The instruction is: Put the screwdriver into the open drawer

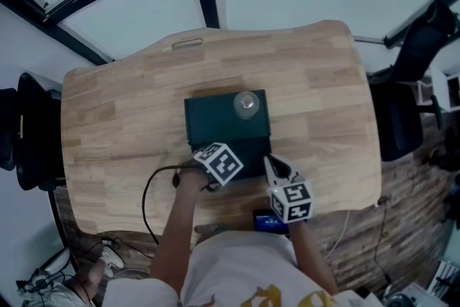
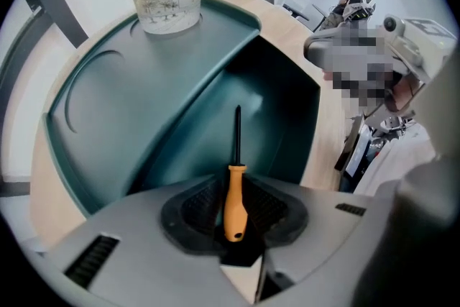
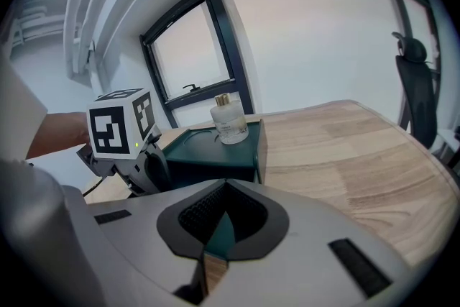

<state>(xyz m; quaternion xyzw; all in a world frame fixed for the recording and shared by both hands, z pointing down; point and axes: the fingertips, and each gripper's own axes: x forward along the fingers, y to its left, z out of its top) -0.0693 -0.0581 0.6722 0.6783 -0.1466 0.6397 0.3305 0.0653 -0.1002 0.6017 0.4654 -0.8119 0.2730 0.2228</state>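
The screwdriver (image 2: 234,196) has an orange handle and a thin black shaft. My left gripper (image 2: 234,216) is shut on its handle, and the shaft points down into the open drawer (image 2: 277,118) of a dark green cabinet (image 1: 215,115). A glass bottle (image 1: 246,104) stands on the cabinet top. In the head view the left gripper's marker cube (image 1: 219,163) hovers over the drawer's front. My right gripper (image 3: 219,226) is just to the right of the drawer, its jaws together and holding nothing.
The cabinet stands mid-table on a wooden top (image 1: 323,104). A black cable (image 1: 147,198) loops at the near left. A small dark device (image 1: 269,221) lies at the near edge. Black chairs stand at the left (image 1: 29,133) and at the right (image 1: 402,111).
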